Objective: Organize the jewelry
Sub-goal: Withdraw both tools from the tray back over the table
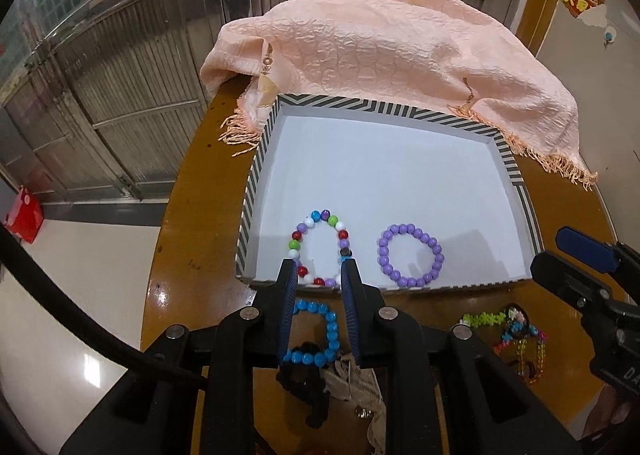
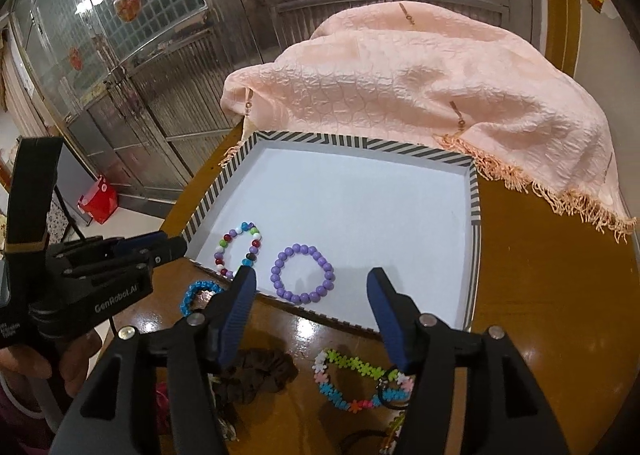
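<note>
A striped-rim box [image 1: 256, 175] with a white floor sits on the brown table. In it lie a multicolour bead bracelet [image 1: 316, 217] and a purple bead bracelet [image 1: 412, 255]. My left gripper [image 1: 319, 267] is open and empty, its fingertips at the box's near rim over the multicolour bracelet. A blue bead bracelet [image 1: 330, 331] lies on the table under its fingers. My right gripper [image 2: 312, 279] is open and empty, above the box's near edge by the purple bracelet [image 2: 302, 273]. A flower-link bracelet [image 2: 352, 379] lies on the table below it.
A peach fringed cloth [image 1: 380, 47] is heaped behind the box. A brown scrunchie [image 2: 256, 375] and more bead jewelry [image 1: 524, 347] lie on the table near me. The table edge [image 1: 160, 255] drops to the floor at left.
</note>
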Tool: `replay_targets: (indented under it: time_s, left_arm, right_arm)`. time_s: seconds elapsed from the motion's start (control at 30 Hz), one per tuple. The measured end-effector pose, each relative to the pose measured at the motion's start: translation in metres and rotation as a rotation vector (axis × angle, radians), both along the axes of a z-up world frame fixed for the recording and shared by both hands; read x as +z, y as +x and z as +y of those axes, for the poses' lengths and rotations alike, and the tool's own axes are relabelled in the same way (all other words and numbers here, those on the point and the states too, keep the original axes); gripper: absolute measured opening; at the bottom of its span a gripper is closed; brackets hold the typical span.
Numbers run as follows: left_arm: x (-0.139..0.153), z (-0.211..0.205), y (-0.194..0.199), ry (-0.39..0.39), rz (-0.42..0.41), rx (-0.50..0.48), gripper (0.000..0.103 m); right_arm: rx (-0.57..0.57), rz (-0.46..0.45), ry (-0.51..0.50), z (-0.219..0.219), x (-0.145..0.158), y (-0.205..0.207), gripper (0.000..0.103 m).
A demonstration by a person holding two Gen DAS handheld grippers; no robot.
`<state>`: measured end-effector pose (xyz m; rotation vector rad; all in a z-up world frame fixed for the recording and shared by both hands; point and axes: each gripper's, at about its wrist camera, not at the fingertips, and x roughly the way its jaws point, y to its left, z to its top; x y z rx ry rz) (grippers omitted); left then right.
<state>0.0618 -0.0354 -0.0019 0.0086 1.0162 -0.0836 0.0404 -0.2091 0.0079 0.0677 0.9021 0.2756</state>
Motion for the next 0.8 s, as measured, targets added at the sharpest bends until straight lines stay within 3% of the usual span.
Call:
replay_targets:
  time_s: [0.8]
  left_arm:
    - [0.002,-0.001,-0.024,0.006,-0.031,0.008,0.008]
  right_arm:
    - [-0.040,-0.008,-0.020,0.001,0.002,-0.020,0.069]
